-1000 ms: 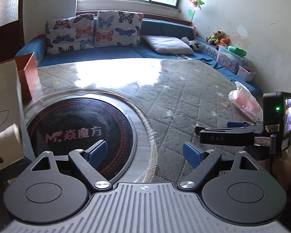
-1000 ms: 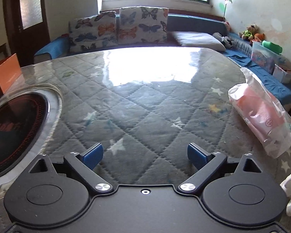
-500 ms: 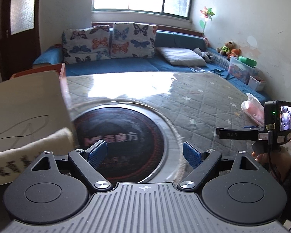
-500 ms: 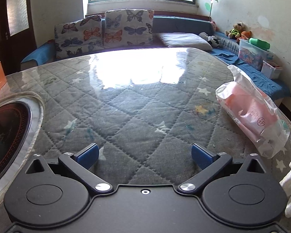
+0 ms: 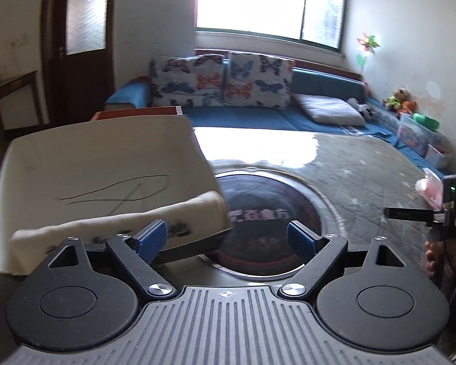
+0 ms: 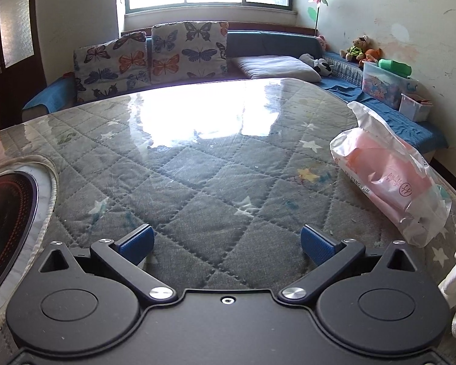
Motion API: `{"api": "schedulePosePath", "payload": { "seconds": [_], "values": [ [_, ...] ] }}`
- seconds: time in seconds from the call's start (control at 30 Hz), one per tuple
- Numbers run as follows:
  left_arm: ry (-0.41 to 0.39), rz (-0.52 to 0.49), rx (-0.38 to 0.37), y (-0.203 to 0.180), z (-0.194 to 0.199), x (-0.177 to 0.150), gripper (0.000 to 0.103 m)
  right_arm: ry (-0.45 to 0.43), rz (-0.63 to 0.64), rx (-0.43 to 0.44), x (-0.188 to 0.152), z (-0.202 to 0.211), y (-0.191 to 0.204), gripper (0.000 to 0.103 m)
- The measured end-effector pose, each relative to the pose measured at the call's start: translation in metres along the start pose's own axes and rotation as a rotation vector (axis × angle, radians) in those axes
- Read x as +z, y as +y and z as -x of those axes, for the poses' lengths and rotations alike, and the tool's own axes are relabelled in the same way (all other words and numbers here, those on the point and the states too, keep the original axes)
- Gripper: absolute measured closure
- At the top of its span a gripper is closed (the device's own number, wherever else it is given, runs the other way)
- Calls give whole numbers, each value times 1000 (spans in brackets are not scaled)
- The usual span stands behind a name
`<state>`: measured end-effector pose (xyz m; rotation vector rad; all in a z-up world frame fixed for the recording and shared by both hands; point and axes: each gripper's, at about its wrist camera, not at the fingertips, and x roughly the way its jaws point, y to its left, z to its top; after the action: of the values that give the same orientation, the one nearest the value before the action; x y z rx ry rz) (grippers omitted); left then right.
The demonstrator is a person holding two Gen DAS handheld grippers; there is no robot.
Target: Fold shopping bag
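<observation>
A cream shopping bag (image 5: 100,179) with a thin black line drawing stands open at the table's left end, its near rim rolled over with dark lettering. In the left wrist view my left gripper (image 5: 227,238) is open; its left blue pad (image 5: 151,239) sits just in front of the bag's near rim, touching or not I cannot tell. My right gripper (image 6: 227,244) is open over the quilted tabletop with nothing between its pads. The other hand-held gripper with its small screen (image 5: 454,206) shows at the right edge of the left wrist view.
A round black cooktop (image 5: 273,222) is set into the glass-covered quilted table (image 6: 215,164). A clear plastic packet with pink contents (image 6: 389,176) lies at the right edge. An orange box (image 5: 136,114) stands behind the bag. A blue sofa with butterfly cushions (image 6: 167,57) is beyond.
My left gripper has swung left, bringing the cream bag from the frame's edge to just in front of its left pad. The right gripper has shifted slightly; both stay open.
</observation>
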<state>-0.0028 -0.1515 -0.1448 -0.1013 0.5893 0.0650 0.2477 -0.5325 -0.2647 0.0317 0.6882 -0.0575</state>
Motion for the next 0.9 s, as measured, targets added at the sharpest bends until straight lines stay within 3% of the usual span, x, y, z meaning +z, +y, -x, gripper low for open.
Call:
{"api": "schedulePosePath", "payload": {
  "seconds": [0.53,0.9],
  "values": [
    [6,133,183,87,48,-30,15,-5,-4,-9,0,1,-2,0],
    [-20,266,414,166,82,-49,15,-5,-3,-10,1,0,-3,0]
  ]
}}
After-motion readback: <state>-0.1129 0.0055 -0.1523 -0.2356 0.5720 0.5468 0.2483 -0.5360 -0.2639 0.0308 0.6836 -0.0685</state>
